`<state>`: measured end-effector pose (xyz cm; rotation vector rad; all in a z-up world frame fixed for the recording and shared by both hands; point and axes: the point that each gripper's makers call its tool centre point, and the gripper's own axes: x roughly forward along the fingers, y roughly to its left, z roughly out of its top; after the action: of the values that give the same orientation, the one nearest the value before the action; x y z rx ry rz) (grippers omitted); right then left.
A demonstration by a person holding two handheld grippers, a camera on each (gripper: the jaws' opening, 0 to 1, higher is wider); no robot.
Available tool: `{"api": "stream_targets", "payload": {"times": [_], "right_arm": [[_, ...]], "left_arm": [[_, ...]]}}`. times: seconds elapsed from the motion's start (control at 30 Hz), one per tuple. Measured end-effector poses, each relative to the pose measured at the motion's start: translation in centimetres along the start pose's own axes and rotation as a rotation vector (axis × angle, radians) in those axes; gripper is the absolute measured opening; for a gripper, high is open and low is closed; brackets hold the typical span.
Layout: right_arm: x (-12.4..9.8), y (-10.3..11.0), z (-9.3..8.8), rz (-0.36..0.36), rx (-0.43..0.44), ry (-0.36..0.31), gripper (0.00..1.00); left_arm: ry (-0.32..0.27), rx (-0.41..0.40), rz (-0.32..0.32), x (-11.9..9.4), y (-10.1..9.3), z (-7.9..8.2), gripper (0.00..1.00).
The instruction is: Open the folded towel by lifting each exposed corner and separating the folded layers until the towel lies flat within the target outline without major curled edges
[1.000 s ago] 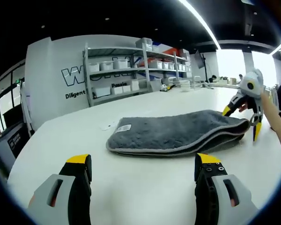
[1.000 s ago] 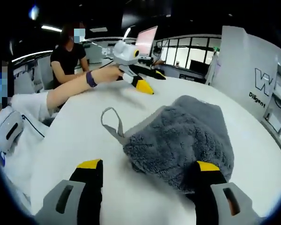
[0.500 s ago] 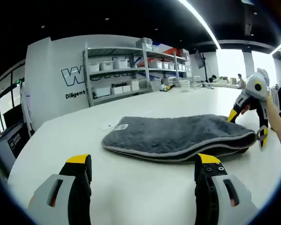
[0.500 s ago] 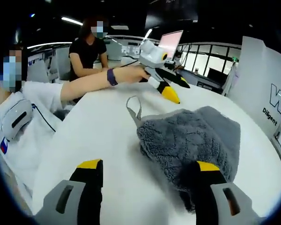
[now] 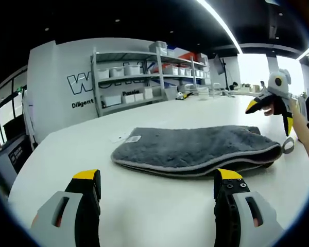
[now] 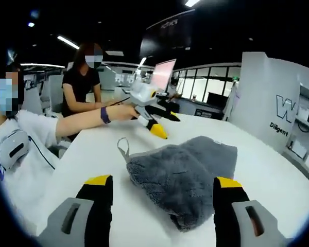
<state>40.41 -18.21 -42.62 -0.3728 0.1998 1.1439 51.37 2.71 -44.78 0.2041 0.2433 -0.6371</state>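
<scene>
**Two grippers open, towel still folded**

Towel (image 5: 195, 149) sits folded in layers mid-table (image 5: 144, 211), label corner far left, hanging loop (image 6: 122, 146) at the right end. Since a second ago the right gripper (image 5: 270, 110) lifted off that end, and the top layer, raised then, has dropped back. Net effect looks like a failed or aborted peel; no layer separated yet. Right gripper jaws apart, gripping nothing, above the loop end. Left gripper (image 5: 157, 180) jaws wide, empty, near side of the towel, unmoved. No target outline visible on the table.
</scene>
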Motion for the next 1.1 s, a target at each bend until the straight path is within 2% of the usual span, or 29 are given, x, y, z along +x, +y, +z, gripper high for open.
{"api": "stream_targets", "payload": {"times": [0.2,0.27,0.3,0.77,0.9,1.03,1.1], "right_arm": [[-0.7,-3.7,-1.5,-0.169,0.087,0.053,0.89],[-0.8,-4.3,-1.7,-0.199,0.103,0.058,0.96],[-0.9,-4.4,-1.7,-0.204,0.106,0.058,0.99],[-1.8,-5.3,-1.1,-0.255,0.138,0.013,0.99],[-1.8,-5.6,-1.3,-0.285,0.117,0.036,0.99],[-1.5,-5.2,-1.0,-0.273,0.087,0.036,0.99],[-1.1,-4.7,-0.6,-0.254,0.042,0.034,0.99]], "left_arm": [[0.002,0.001,-0.002,-0.1,-0.1,-0.1,0.90],[0.002,0.002,-0.003,-0.1,-0.2,-0.1,0.90],[0.002,0.002,-0.003,-0.1,-0.2,0.0,0.90],[0.004,0.001,-0.001,-0.1,-0.1,0.0,0.90],[0.003,0.000,-0.001,-0.1,-0.1,0.0,0.90],[0.004,0.002,-0.002,-0.1,-0.1,0.0,0.90],[0.004,0.002,-0.002,-0.1,-0.1,0.0,0.90]]}}
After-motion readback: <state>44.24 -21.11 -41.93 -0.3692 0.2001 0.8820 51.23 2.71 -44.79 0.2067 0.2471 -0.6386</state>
